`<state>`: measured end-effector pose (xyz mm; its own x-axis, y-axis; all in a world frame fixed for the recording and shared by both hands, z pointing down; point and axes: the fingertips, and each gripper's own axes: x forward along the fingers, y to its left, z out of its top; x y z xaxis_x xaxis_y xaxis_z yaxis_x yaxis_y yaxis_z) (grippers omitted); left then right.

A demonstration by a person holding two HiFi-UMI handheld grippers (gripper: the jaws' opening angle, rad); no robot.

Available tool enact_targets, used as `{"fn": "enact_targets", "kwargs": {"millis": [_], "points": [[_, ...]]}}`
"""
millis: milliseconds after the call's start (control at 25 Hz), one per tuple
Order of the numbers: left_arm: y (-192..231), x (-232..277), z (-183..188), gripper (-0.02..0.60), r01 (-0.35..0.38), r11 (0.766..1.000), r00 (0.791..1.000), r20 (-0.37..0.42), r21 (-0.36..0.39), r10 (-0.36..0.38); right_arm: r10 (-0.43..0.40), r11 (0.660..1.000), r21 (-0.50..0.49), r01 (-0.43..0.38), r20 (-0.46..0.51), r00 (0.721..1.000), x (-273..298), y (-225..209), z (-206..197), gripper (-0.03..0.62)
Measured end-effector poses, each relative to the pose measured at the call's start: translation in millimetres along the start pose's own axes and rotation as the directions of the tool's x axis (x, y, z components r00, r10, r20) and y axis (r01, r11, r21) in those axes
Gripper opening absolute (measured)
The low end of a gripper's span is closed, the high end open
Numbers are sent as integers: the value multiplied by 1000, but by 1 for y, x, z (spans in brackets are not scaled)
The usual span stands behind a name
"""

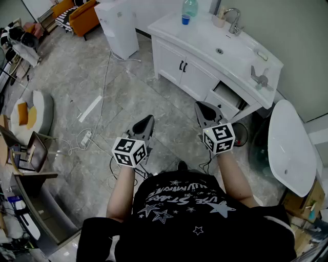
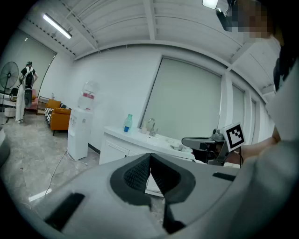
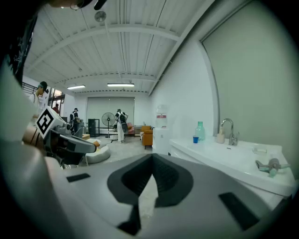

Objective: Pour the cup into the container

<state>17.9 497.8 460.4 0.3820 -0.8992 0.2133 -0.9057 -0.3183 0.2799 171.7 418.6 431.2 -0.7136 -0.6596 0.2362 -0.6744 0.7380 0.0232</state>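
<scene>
A small blue cup (image 1: pixel 185 19) stands on the white counter (image 1: pixel 205 38) at its far left end, next to a teal bottle (image 1: pixel 189 7). A small beige container (image 1: pixel 219 21) sits beside the faucet (image 1: pixel 233 20). Both grippers hang over the floor, well short of the counter. My left gripper (image 1: pixel 149 118) is shut and empty, its pads meeting (image 2: pixel 150 156). My right gripper (image 1: pixel 199 104) is also shut with nothing in it (image 3: pixel 152 158). In the right gripper view the blue cup (image 3: pixel 195 139) and the bottle (image 3: pixel 200 130) stand far ahead to the right.
A water dispenser (image 1: pixel 118 25) stands left of the counter. Cables and a power strip (image 1: pixel 86 136) lie on the floor at left. A drawer (image 1: pixel 228 96) hangs open under the sink (image 1: pixel 219 50). A white oval tub (image 1: pixel 289 146) is at right. People stand far off (image 3: pixel 120 122).
</scene>
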Motion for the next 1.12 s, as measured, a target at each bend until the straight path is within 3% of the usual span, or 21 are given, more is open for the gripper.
{"fn": "enact_targets", "kwargs": {"millis": [480, 720, 920, 1120], "points": [[1, -18, -4, 11, -18, 1000, 1000, -3, 4, 18, -1, 1000, 19, 1, -1, 1000, -6, 13, -1, 5], [8, -40, -22, 11, -20, 999, 1000, -23, -25, 19, -28, 996, 85, 26, 19, 999, -8, 26, -9, 6], [19, -50, -17, 11, -14, 1000, 1000, -13, -13, 13, -59, 995, 78, 56, 47, 997, -8, 36, -4, 8], [24, -51, -17, 11, -14, 1000, 1000, -9, -28, 14, -48, 995, 84, 45, 36, 998, -1, 39, -5, 103]]}}
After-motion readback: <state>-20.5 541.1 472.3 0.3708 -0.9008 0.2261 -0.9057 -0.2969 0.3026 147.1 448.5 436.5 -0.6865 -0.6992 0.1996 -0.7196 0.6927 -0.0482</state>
